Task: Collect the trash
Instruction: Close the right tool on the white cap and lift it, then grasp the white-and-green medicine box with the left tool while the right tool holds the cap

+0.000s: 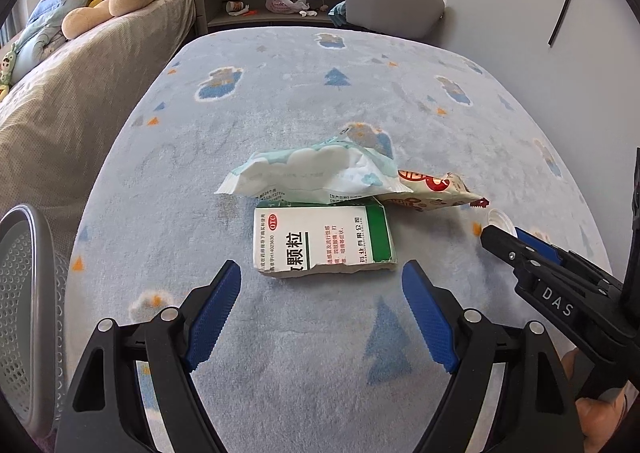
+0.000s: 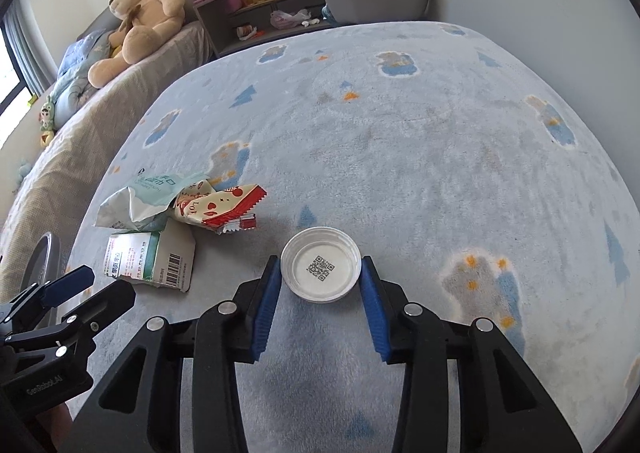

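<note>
A: Where does the round white plastic lid (image 2: pixel 320 269) with the printed code sit relative to the right gripper (image 2: pixel 320 277)?

B: Dead centre between its blue pads (image 2: pixel 266 309), lying open side up on the pale blue patterned carpet (image 2: pixel 440 173). Both pads look to touch the rim, so I read it as pinched across its width. It has no long axis, so the approach angle hardly matters.

A: And the left gripper (image 1: pixel 322 285)?

B: Spread wide, holding nothing. The torn white and green cardboard medicine box (image 1: pixel 324 241) lies flat just beyond its tips, straight ahead, its longer side running left to right across the jaws' gap.

A: So which hand takes the box?

B: The left, I'd judge; it is much nearer. Behind the box, touching it, are the crumpled white wipes packet (image 1: pixel 316 173) and a red and cream snack wrapper (image 1: pixel 432 189) to the right.

A: Where does it all go?

B: Probably the grey perforated bin (image 1: pixel 24 293) at the near left.
</note>
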The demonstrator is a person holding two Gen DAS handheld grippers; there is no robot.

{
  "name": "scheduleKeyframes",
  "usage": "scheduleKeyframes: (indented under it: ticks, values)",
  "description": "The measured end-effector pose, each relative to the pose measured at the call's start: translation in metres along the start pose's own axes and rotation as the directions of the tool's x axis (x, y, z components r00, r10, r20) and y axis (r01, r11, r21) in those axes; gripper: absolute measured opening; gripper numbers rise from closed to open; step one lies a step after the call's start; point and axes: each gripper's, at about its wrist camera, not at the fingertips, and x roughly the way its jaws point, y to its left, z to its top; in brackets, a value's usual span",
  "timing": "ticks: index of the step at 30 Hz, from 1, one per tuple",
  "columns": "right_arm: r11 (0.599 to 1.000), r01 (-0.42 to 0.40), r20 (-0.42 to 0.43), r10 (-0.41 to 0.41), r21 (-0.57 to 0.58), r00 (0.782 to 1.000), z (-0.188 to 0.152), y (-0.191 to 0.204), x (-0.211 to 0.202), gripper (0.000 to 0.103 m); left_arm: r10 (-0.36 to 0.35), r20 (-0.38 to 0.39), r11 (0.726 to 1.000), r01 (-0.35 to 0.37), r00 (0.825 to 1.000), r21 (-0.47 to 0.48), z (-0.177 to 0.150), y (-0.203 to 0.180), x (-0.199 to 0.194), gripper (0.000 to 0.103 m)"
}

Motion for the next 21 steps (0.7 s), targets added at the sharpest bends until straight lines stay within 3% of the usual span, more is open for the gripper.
scheduleKeyframes:
  ticks: [21]
  values:
    - [0.999, -0.027, 0.005, 0.027, 0.046, 1.000, -0.004, -0.014, -0.004, 0.039, 0.091, 0.019, 0.996, -0.091, 0.996, -0.006, 0.011, -0.021, 0.025, 0.084]
